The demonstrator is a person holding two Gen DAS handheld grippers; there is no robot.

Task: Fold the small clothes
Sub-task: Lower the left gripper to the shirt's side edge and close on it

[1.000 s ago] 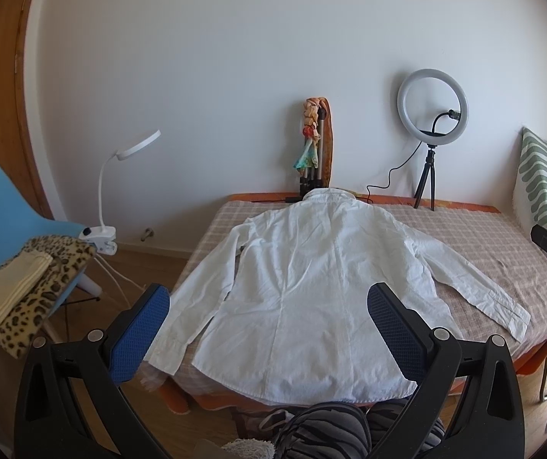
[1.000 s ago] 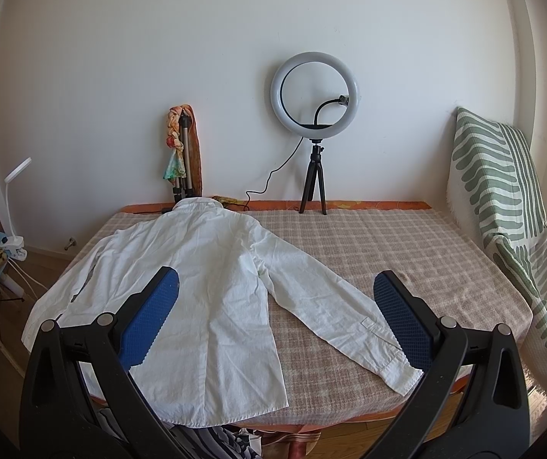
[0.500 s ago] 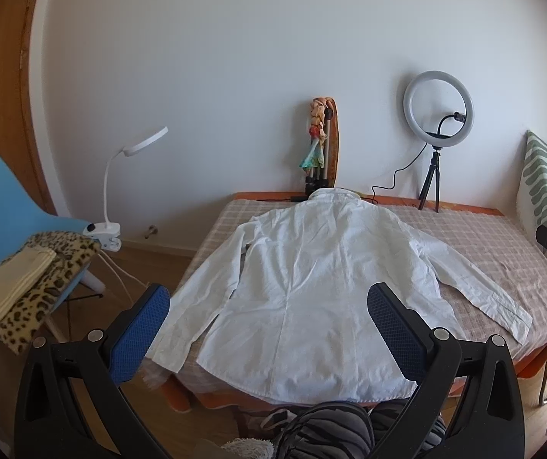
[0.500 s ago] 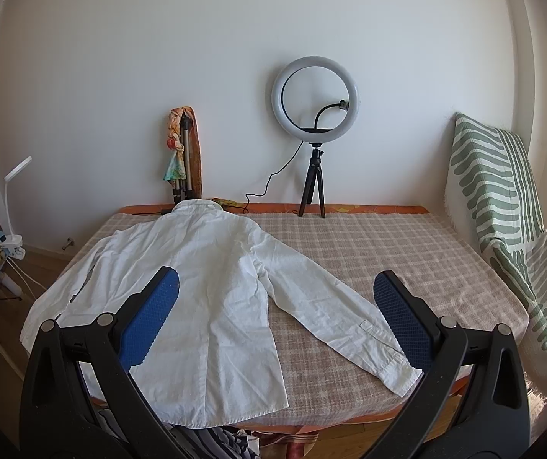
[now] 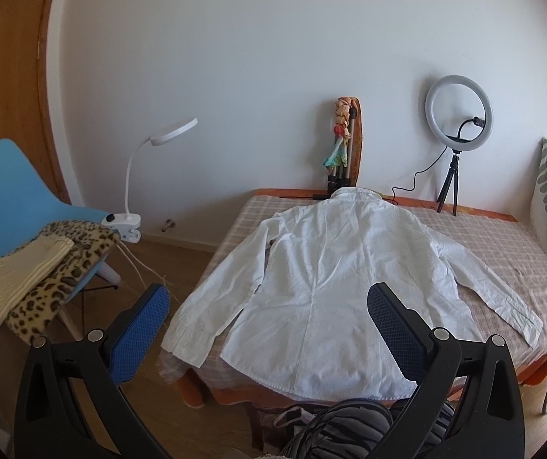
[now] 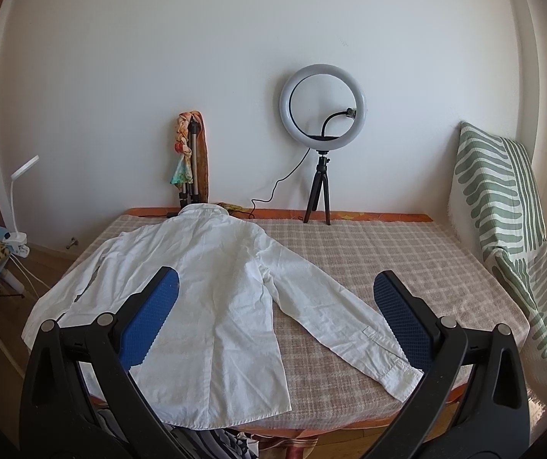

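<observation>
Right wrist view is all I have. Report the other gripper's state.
Observer: The left gripper is open and empty, pointed at the lower back of the white shirt and touching nothing.
Operator: Describe the cuff of the sleeve on the lamp side.
Observer: That cuff lies at the near left corner of the table. Its end seems to hang just past the edge.
Operator: List what sits on the blue chair.
Observer: A cream knit lies on a leopard-print fabric, both piled on the seat of the blue chair.
</observation>
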